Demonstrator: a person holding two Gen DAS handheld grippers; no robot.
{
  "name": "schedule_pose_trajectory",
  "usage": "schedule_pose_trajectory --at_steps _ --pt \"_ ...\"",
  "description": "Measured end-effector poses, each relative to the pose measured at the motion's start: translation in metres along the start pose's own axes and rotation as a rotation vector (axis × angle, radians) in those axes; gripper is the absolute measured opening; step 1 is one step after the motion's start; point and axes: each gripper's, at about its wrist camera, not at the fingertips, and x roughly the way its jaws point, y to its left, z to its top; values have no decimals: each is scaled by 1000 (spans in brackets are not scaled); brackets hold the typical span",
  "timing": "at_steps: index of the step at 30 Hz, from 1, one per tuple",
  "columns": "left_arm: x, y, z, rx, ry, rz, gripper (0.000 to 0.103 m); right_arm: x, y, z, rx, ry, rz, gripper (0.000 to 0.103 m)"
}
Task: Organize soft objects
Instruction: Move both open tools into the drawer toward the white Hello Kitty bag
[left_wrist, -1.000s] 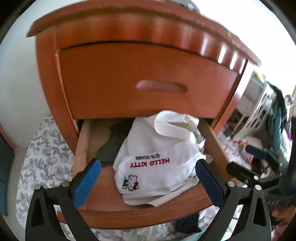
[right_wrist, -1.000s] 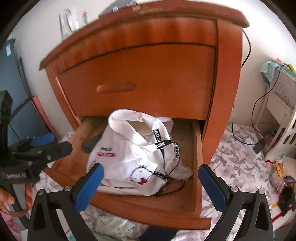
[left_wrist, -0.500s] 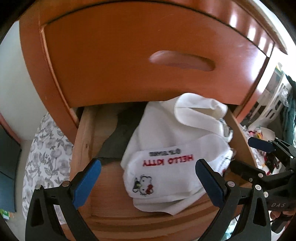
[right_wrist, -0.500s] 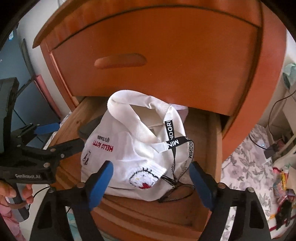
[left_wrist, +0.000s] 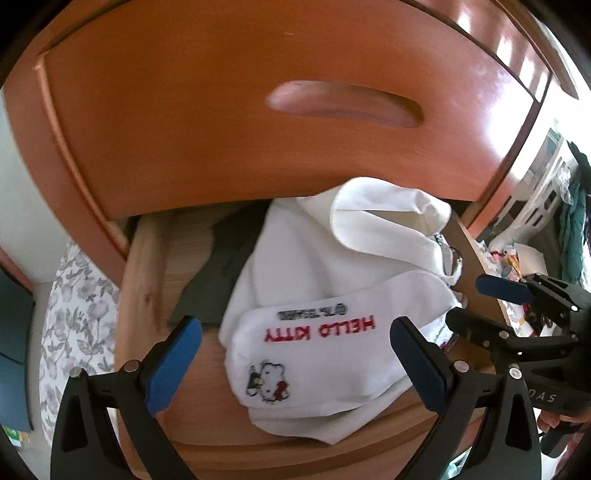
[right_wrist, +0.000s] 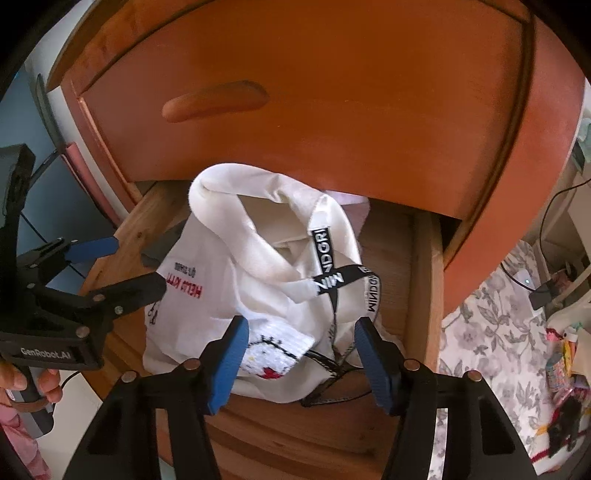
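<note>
Open lower drawer (right_wrist: 424, 266) of an orange-brown wooden nightstand (left_wrist: 207, 122) taken as landmark. White sock pile (right_wrist: 258, 280) lying inside that drawer, toward its front, partly under the closed upper drawer front. Topmost on the left side of the drawer: a white sock with red "HELLO KITTY" lettering (left_wrist: 325, 354). Toward the drawer's front edge: a knitted cuff with a cartoon face (right_wrist: 280, 347), with a black-and-white lettered strap (right_wrist: 332, 280) draped across the pile. Dark grey item (left_wrist: 221, 273) flat on the drawer floor behind and left of the pile.

Right tool (right_wrist: 299, 354) poised over the drawer's front edge, jaws closing, knitted cuff and strap end between the blue pads; pads not seen pressing on cloth. Left tool (left_wrist: 291, 362) over the drawer's front left, jaws wide, straddling the lettered sock without contact, nothing held.

Judged step: taking hold of one piece from the pile.

Recommendations:
- Lower the right tool until both pads bracket the cuff alone.
- Keep the thin strap clear of the pads; likely to drag the whole pile along if caught.
- Bite well into the fabric; a shallow pinch on knit liable to slip.
- Hold the left tool ready to pin the lettered sock against the drawer floor.
- Lift away from the upper drawer front to avoid snagging.
</note>
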Motion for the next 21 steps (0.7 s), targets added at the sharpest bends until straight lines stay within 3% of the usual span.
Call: schedule_pose_trajectory --at_steps 17,21 --pt "34 -76 7 211 71 5 99 -23 -39 -2 75 -41 -40 63" --pt "43 -85 14 211 80 -22 80 -23 -42 -4 89 -41 -36 63"
